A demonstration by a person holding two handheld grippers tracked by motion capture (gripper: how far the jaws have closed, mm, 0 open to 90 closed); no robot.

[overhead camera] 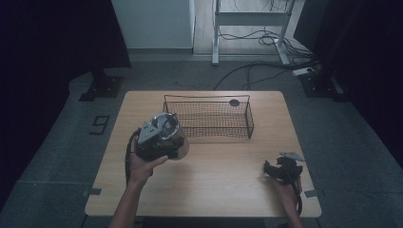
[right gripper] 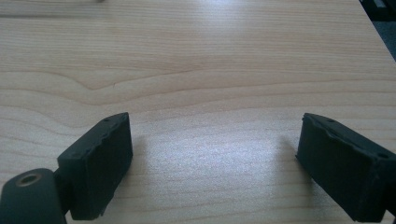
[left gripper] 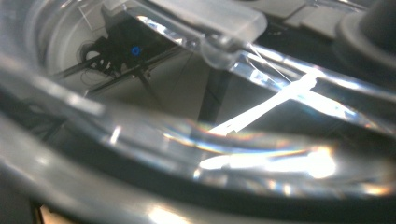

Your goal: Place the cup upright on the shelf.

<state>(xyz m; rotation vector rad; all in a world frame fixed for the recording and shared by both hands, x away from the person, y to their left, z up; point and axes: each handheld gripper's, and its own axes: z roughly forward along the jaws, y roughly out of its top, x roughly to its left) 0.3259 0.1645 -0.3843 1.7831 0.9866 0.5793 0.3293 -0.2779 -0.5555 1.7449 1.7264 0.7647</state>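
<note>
No writing was legible. The left gripper [overhead camera: 159, 140] held a clear jar [overhead camera: 172, 135] beside the basket [overhead camera: 209, 118]; the right gripper [right gripper: 215, 154] gaped wide, empty, over the table [right gripper: 210, 60].

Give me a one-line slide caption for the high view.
Left claw holds a clear jar beside the wire basket; right claw rests open on the wooden table.

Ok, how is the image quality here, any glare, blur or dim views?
High view: dim, edges nearly black, table and wire basket still readable. Left gripper view: clear container pressed close, blurred, with bright glare streaks. Right gripper view: evenly lit, wood grain sharp, soft shadows beside the right gripper, jaws apart.
</note>
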